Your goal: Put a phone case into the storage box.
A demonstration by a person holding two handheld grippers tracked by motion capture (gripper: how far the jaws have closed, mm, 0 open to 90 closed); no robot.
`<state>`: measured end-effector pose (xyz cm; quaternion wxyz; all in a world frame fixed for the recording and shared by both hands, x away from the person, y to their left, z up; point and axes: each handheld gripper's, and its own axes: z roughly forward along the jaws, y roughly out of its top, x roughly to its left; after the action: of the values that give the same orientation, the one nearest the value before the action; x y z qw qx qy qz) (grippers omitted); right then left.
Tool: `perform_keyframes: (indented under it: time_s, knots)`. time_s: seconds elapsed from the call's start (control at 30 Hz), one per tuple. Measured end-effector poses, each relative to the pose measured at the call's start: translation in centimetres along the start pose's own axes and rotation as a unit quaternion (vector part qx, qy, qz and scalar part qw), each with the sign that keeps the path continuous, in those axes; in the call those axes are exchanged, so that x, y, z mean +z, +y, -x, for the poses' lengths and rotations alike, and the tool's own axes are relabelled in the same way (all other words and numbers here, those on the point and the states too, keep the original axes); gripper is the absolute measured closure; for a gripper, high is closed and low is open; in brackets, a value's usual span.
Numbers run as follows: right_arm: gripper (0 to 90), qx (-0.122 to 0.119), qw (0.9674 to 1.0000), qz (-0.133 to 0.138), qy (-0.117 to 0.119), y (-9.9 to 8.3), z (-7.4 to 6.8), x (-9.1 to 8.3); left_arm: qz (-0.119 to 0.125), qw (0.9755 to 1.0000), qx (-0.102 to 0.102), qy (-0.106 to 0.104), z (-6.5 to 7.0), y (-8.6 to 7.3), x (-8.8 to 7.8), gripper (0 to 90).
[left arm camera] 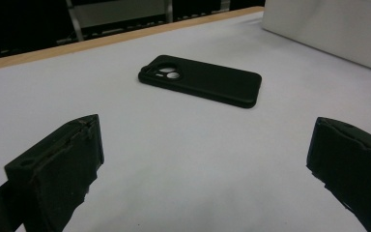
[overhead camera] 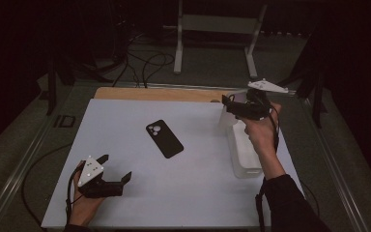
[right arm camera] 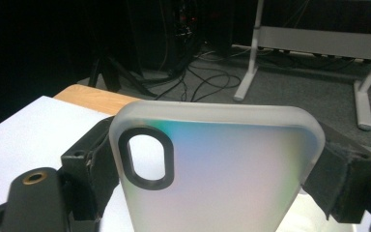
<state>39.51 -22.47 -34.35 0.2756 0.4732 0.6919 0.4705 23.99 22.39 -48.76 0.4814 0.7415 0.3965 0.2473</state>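
across the worktop [overhead camera: 140,193] lies a white sheet, with a strip of bare wood along the far edge. beyond it the room is dark: grey floor, loose black cables [overhead camera: 145,65], one pale metal frame stand [overhead camera: 217,36]. two phone cases are counted: one black case [overhead camera: 164,138] flat near the middle of the worktop, and one frosted clear case [right arm camera: 217,169] upright in the right gripper [overhead camera: 235,107], its jaws clamped wide across the case's sides above the far right part of the worktop. one white tray [overhead camera: 244,154] sits just below that hand. the left gripper [overhead camera: 112,169] rests at the near left, jaws wide open and holding nothing.
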Motion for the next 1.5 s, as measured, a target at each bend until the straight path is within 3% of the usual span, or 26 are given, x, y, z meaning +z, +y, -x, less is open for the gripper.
perform_keyframes:
  time_s: [0.27,0.73,0.77,0.93,1.17,1.5]
  knots:
    - [16.9,-0.004,1.0,0.0,-0.009,0.2,0.5,0.2,-0.003,1.0,0.002,-0.001,0.1,0.0,0.1,0.0]
    - [16.9,0.009,0.9977,-0.015,-0.066,1.0,3.7,1.9,0.003,1.0,-0.002,0.002,0.0,0.0,0.0,0.0]
    - [16.8,0.012,0.9966,-0.019,-0.079,1.1,4.3,2.3,0.003,1.0,-0.002,0.002,0.0,0.0,0.0,0.0]
    - [16.8,0.021,0.9947,-0.029,-0.096,0.9,5.2,3.1,0.003,1.0,-0.003,0.002,0.0,0.0,0.0,0.0]
    - [16.8,0.029,0.9931,-0.039,-0.106,0.5,5.9,4.1,0.004,1.0,-0.002,0.002,0.0,0.0,-0.1,0.0]
    - [16.8,0.043,0.9883,-0.072,-0.128,-0.9,7.0,6.9,0.006,1.0,-0.004,0.003,-0.1,0.0,-0.2,0.0]
